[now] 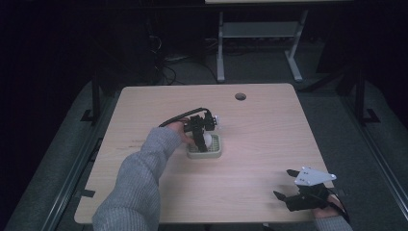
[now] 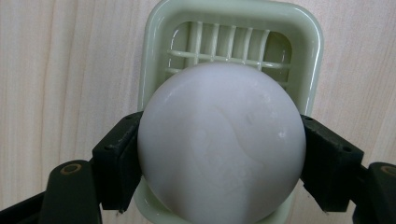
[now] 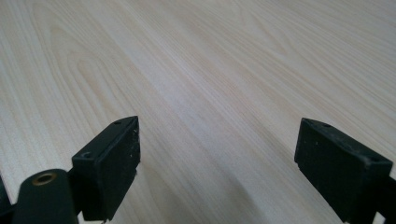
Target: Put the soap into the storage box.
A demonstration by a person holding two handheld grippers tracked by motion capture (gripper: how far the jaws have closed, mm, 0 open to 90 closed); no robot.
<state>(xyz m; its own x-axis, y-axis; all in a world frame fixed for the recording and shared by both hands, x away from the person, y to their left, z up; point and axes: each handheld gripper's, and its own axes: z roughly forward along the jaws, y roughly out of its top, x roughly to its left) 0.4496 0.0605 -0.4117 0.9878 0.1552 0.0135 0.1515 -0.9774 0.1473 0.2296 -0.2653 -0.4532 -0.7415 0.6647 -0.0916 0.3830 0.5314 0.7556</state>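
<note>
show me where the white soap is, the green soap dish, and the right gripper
white soap (image 2: 222,144), left gripper view, middle of its rounded face.
green soap dish (image 2: 233,11), left gripper view, far rim.
right gripper (image 1: 284,184), high view, between its open jaws.

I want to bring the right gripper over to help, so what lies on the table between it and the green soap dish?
Only bare wood: in the high view the table between the right gripper and the soap dish carries nothing.

The left gripper (image 1: 206,139) holds a white ball (image 1: 207,140) over the green tray (image 1: 215,154).
</note>
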